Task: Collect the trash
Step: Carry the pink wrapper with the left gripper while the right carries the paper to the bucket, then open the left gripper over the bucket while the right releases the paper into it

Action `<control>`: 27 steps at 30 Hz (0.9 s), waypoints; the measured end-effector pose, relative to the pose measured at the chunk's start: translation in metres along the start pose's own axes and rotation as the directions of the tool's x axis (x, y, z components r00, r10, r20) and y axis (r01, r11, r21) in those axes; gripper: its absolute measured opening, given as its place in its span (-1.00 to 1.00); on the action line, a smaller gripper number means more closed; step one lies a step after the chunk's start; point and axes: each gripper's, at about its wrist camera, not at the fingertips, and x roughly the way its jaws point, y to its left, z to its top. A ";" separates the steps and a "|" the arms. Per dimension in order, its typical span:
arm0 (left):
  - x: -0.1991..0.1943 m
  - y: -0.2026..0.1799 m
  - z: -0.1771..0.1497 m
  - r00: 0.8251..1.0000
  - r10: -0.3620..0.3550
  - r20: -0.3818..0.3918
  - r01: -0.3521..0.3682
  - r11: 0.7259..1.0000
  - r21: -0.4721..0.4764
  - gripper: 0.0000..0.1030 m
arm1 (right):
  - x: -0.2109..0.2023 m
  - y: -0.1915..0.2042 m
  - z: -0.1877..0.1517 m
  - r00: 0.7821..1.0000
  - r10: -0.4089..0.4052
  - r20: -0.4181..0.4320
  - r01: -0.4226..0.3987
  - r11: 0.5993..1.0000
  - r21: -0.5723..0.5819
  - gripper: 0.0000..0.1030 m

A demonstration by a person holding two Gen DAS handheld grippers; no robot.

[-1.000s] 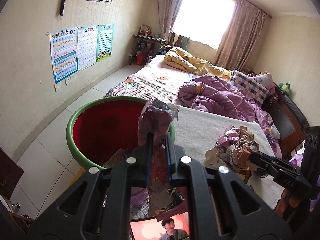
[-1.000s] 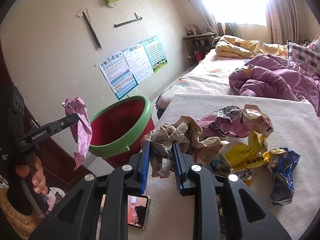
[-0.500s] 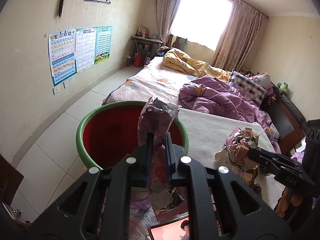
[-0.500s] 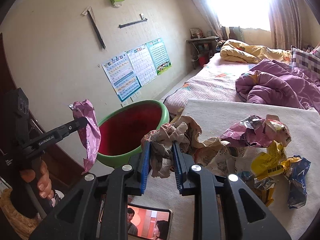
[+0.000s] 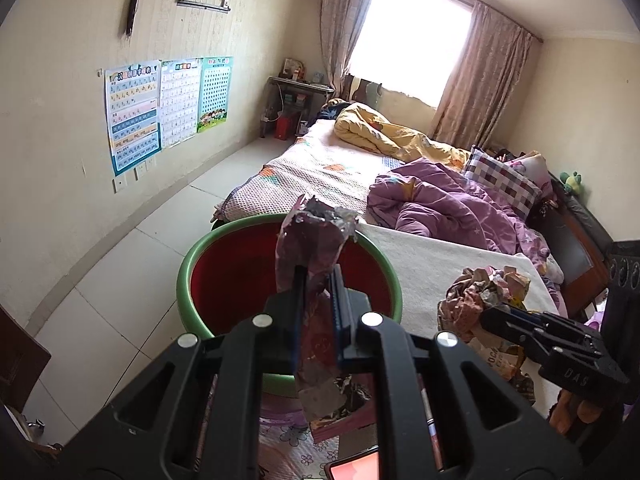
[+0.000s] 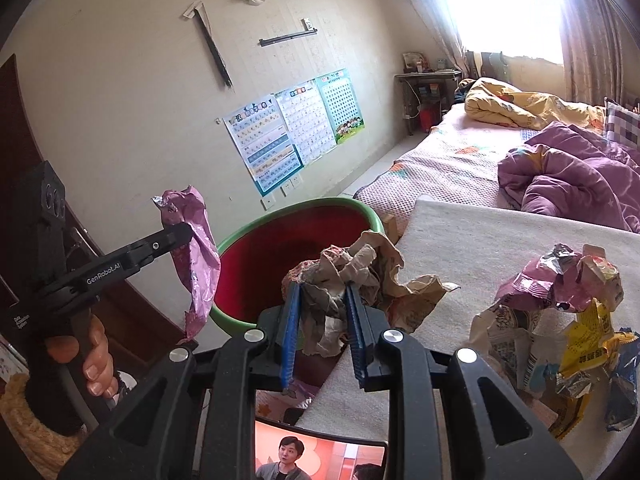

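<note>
My left gripper (image 5: pixel 316 280) is shut on a purple foil wrapper (image 5: pixel 312 248) and holds it in the air near the red basin with a green rim (image 5: pixel 188 264). In the right wrist view the same wrapper (image 6: pixel 200 248) hangs left of the basin (image 6: pixel 360 210). My right gripper (image 6: pixel 322 296) is shut on a crumpled brown paper wad (image 6: pixel 360 264) by the table's left edge, close to the basin. It shows in the left wrist view too (image 5: pixel 472 296). More crumpled wrappers (image 6: pixel 560 312) lie on the cream-covered table (image 6: pixel 500 240).
A phone (image 6: pixel 320 456) playing video lies below my right gripper. A bed (image 5: pixel 332 164) with a purple quilt (image 5: pixel 448 204) and a yellow quilt stands behind the table. Posters (image 5: pixel 160 108) hang on the left wall above tiled floor (image 5: pixel 132 280).
Both grippers have moved left toward the basin with their trash held; the basin now sits more central in the left wrist view, and the paper wad is at the table's edge.
</note>
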 end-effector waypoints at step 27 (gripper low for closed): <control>0.053 0.005 0.002 0.995 0.090 -0.049 -0.088 0.995 0.048 -0.78 | 0.060 0.022 0.041 0.997 0.075 -0.023 -0.075 0.997 0.009 -0.51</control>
